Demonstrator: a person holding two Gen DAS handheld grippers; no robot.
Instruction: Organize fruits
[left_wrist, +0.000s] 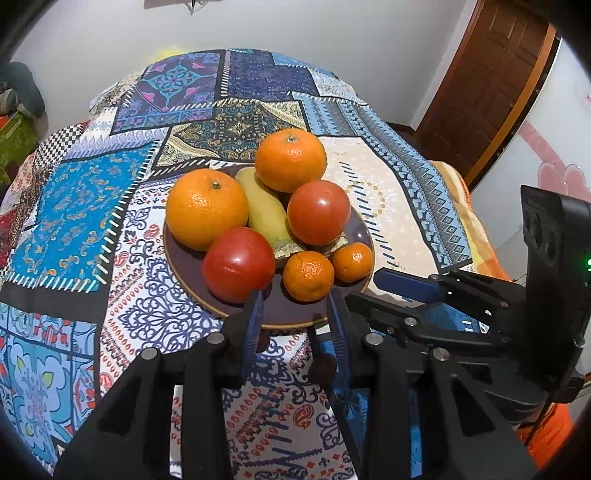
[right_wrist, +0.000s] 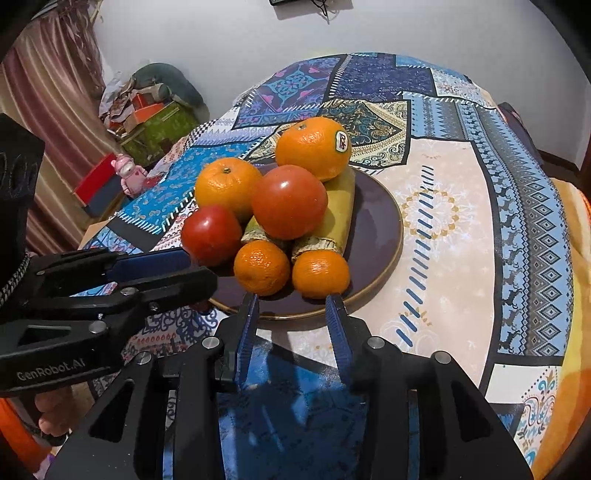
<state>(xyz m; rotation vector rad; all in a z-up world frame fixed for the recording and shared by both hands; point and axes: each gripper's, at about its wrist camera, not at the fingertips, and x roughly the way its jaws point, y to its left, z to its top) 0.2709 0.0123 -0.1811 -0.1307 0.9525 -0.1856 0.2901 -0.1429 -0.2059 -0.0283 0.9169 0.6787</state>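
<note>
My left gripper (left_wrist: 295, 312) and right gripper (right_wrist: 293, 314) hover side by side at the near rim of a round dark-purple plate with a tan edge (left_wrist: 360, 236), both with their blue-padded fingers spread apart and nothing between them. The plate sits on a table draped in a blue, white and cream patchwork-print cloth (left_wrist: 81, 206).

All the fruit is heaped on that plate. Two large oranges sit at the back: one on the left (left_wrist: 207, 208), the other, with a small oval sticker (right_wrist: 342, 141), perched at the far edge (left_wrist: 290, 159). Two glossy red tomatoes (left_wrist: 239, 264) (left_wrist: 318, 212) lean against a pair of yellow-green bananas (left_wrist: 266, 210), whose stem ends appear wrapped in crinkled gold foil (right_wrist: 317, 244). Two small mandarins (left_wrist: 308, 275) (left_wrist: 352, 261) rest nearest to me, touching the wrapped stems.

From the right wrist view, my right fingers line up just short of the two mandarins, while my left gripper (right_wrist: 155, 260) reaches in from the side, its tip close to the nearer tomato. I judge the pile has been kept tight so the round fruit brace each other and do not roll off the shallow plate. My approach from the low front edge suits taking the small, loose mandarins first. Lifting anything from the middle could send the upper tomato tumbling.
</note>
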